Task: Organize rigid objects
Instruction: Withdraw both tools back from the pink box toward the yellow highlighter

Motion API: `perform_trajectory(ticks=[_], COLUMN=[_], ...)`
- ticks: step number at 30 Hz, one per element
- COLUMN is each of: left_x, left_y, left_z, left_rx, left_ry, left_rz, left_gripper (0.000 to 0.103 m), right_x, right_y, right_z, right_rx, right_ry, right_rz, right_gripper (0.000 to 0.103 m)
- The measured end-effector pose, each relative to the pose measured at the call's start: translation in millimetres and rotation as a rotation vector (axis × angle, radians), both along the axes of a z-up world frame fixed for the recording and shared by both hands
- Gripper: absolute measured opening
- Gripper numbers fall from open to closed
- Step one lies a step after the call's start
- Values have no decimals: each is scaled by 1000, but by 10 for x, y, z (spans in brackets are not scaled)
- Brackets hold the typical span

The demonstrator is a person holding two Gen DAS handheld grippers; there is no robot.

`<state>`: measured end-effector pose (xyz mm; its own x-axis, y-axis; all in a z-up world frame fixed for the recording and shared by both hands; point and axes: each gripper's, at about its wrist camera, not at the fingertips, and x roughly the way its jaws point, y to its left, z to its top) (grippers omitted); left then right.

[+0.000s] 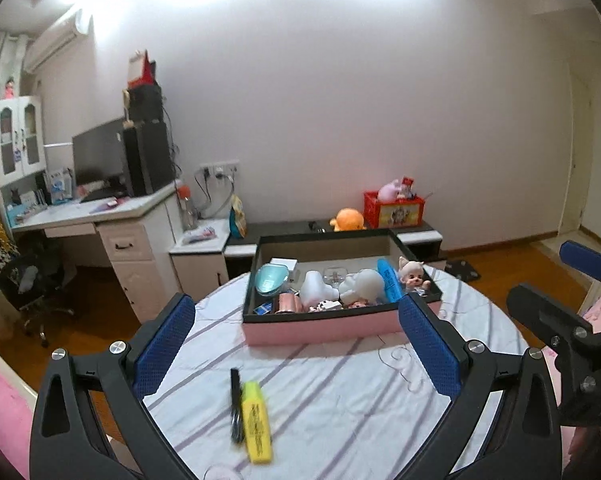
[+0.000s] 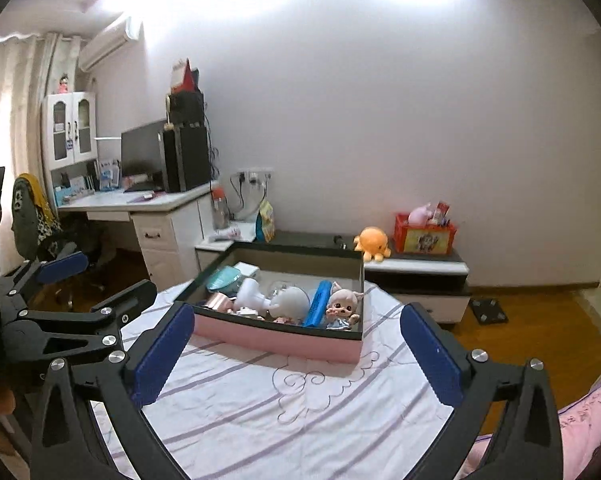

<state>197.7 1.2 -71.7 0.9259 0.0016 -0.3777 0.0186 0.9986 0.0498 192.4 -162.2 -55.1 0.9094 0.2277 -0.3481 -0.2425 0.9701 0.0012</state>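
A pink box with a black rim [image 1: 320, 326] [image 2: 276, 338] stands on the round table's striped cloth [image 1: 340, 400] [image 2: 300, 408]. It holds several items: a teal case [image 1: 270, 278], white figures [image 1: 316, 290] [image 2: 290, 300], a blue piece [image 1: 388, 280] [image 2: 318, 308] and a doll [image 1: 412, 276] [image 2: 342, 306]. A yellow highlighter [image 1: 256, 424] and a black pen [image 1: 235, 408] lie side by side on the cloth, near my left gripper [image 1: 296, 304] [image 2: 100, 280]. That gripper is open and empty. My right gripper [image 2: 297, 312] [image 1: 556, 284], to its right, is open and empty too, short of the box.
Behind the table a low cabinet [image 2: 416, 270] carries an orange plush [image 2: 372, 242] and a red crate [image 2: 424, 236]. A white desk with a monitor [image 1: 100, 152] and an office chair [image 1: 32, 280] stand at the left. Pink bedding [image 2: 580, 420] borders the table's right side.
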Motion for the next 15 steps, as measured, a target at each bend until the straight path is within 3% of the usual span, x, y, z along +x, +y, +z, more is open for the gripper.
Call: perform_trajectory(ticks=[7, 15], left_x=[-590, -754], left_y=[95, 118], left_z=[59, 26], left_rx=[-20, -20], left_ry=[-48, -33], left_rz=[-5, -5], left_gripper=[103, 103], right_x=[-538, -650], right_y=[-37, -90], right_z=[27, -2], right_rx=[12, 17], right_ry=[-50, -42], right_rz=[-22, -44], right_gripper=[103, 103])
